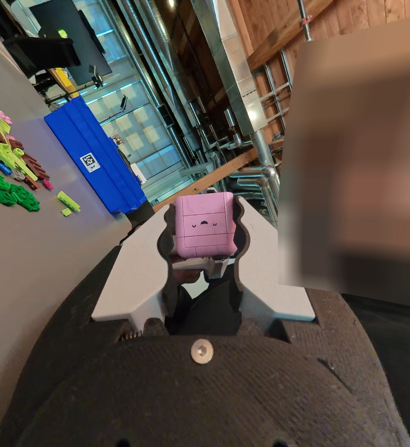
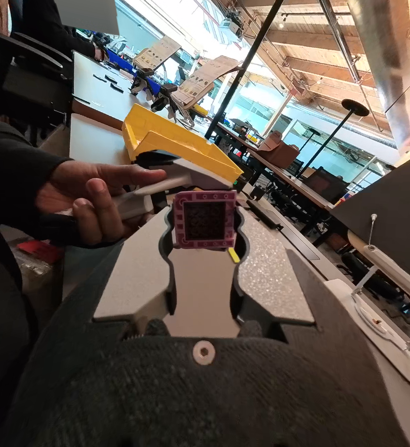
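A pink cube (image 1: 205, 225) built of bricks, with a small drawn face on the side towards the camera, sits between the fingers of my left gripper (image 1: 205, 205), which is shut on it. In the right wrist view the same cube (image 2: 205, 219) shows its hollow dark back. My right gripper (image 2: 204, 210) is shut on its sides. Both grippers hold it in the air, facing each other. The right gripper's grey fingertips (image 1: 199, 264) show just under the cube. The left gripper (image 2: 187, 174), held by a hand (image 2: 90, 193), reaches the cube's top edge. A small yellow strip (image 2: 234, 256) pokes out beside the cube.
A pile of green, brown and pink bricks (image 1: 5, 157) lies on the grey table (image 1: 42, 242) at the left, with loose lime pieces (image 1: 68, 205) and a blue bin (image 1: 95, 154) behind. A yellow bin (image 2: 182, 145) stands on the white table behind the left gripper. Less than 4 cm separates the two grippers' tips.
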Tool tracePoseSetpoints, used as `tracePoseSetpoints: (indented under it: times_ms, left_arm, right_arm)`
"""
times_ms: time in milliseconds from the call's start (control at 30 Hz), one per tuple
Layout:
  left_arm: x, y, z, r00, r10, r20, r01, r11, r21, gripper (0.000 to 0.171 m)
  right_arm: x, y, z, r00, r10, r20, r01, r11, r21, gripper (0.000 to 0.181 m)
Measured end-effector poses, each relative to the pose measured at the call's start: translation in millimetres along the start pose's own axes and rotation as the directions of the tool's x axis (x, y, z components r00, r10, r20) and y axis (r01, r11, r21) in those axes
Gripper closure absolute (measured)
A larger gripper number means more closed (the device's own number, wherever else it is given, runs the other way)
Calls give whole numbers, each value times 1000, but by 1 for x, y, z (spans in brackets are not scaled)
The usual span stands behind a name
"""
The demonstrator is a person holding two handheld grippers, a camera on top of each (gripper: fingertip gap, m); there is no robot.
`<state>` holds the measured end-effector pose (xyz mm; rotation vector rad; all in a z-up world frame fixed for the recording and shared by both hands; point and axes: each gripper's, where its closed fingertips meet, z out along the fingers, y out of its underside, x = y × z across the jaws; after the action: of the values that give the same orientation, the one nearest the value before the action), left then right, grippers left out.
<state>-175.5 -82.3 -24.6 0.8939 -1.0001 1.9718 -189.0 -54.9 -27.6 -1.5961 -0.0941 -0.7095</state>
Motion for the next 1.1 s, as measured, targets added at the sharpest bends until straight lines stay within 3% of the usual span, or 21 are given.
tracePoseSetpoints:
  times_ms: [267, 633, 867, 1100]
  left_arm:
    - [-8, 1, 2, 999, -19, 39, 18, 999, 35, 121]
    - [-16, -1, 7, 984, 88, 157, -98, 994, 57, 123]
    - [-17, 5, 11, 948, 227, 224, -225, 974, -36, 123]
    - [-15, 11, 14, 963, 196, 183, -190, 981, -48, 124]
  right_arm:
    - [3, -3, 1, 997, -59, -51, 60, 998, 22, 133]
    - [9, 4, -3, 993, -76, -90, 77, 997, 4, 133]
    - [8, 6, -9, 997, -47, -63, 48, 999, 12, 133]
    - [6, 4, -16, 999, -19, -47, 20, 1000, 10, 134]
